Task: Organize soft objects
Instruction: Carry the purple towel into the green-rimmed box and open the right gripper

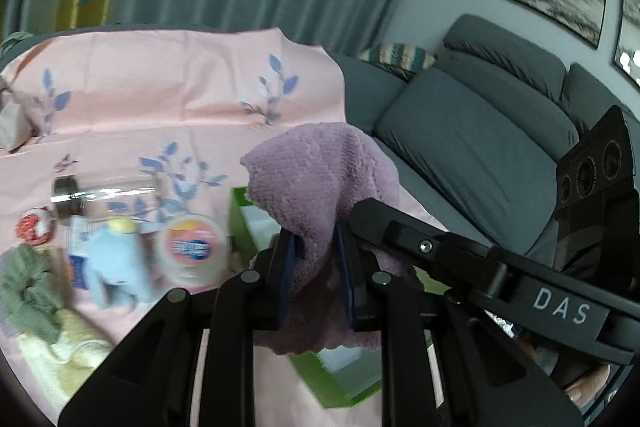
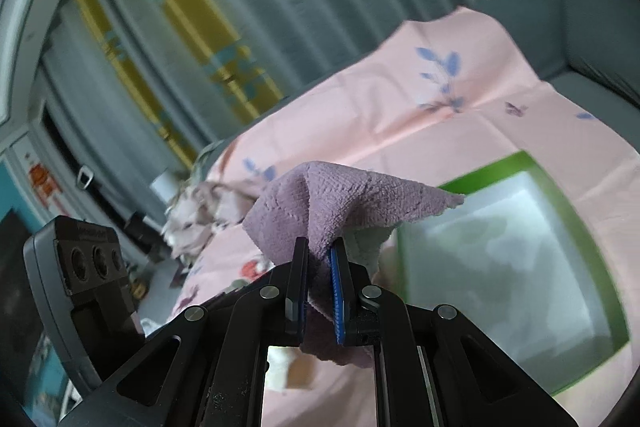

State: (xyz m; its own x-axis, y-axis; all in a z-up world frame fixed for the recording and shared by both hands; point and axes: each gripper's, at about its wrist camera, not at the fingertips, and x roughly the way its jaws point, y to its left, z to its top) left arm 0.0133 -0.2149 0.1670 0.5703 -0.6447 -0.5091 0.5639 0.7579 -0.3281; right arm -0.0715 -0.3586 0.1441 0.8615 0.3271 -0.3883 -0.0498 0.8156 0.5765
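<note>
A purple towel (image 1: 320, 171) hangs in the air between both grippers, above the pink flowered cloth. My left gripper (image 1: 316, 239) is shut on one bunched part of it. My right gripper (image 2: 318, 247) is shut on another part of the same purple towel (image 2: 340, 199), which peaks above the fingers. A green box (image 2: 584, 219) with a pale inside lies open to the right in the right wrist view; part of the green box (image 1: 244, 227) shows behind the towel in the left wrist view. A light blue plush toy (image 1: 116, 259) and a green scrunchie (image 1: 28, 279) lie at the left.
A clear bottle with a metal cap (image 1: 104, 199), a round lidded tub (image 1: 194, 251), a red-and-white ball (image 1: 34, 227) and a pale yellow cloth (image 1: 60, 351) lie on the pink cloth (image 1: 160, 95). A grey sofa (image 1: 472, 131) stands to the right, curtains behind.
</note>
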